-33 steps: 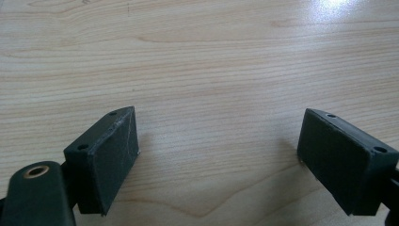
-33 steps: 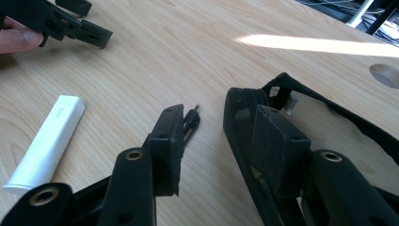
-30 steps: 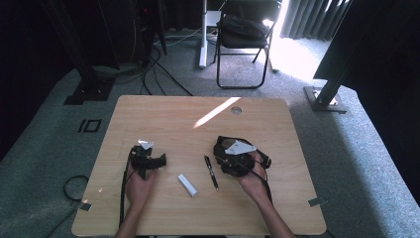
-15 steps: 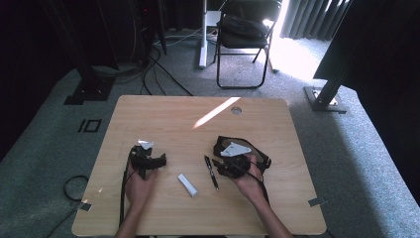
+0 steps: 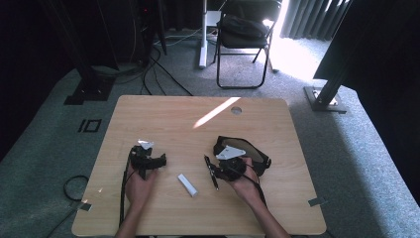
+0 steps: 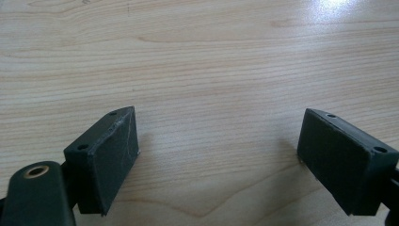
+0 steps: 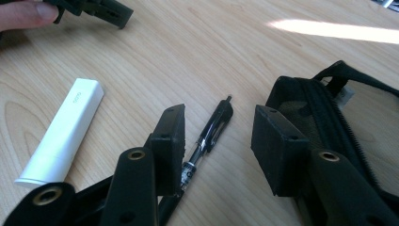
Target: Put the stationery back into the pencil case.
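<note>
On the light wooden table, the slim black pen lies between the right gripper's parted jaws, beside a black zippered pouch, while the left gripper rests gaping over bare wood.

Daylight pours in beyond the bench's far right corner, laying one glaring streak across its far half, while the surrounding room stays dim and the high view looks soft and grainy.

Faint grey print on white stick, white label on pen: both illegible.
</note>
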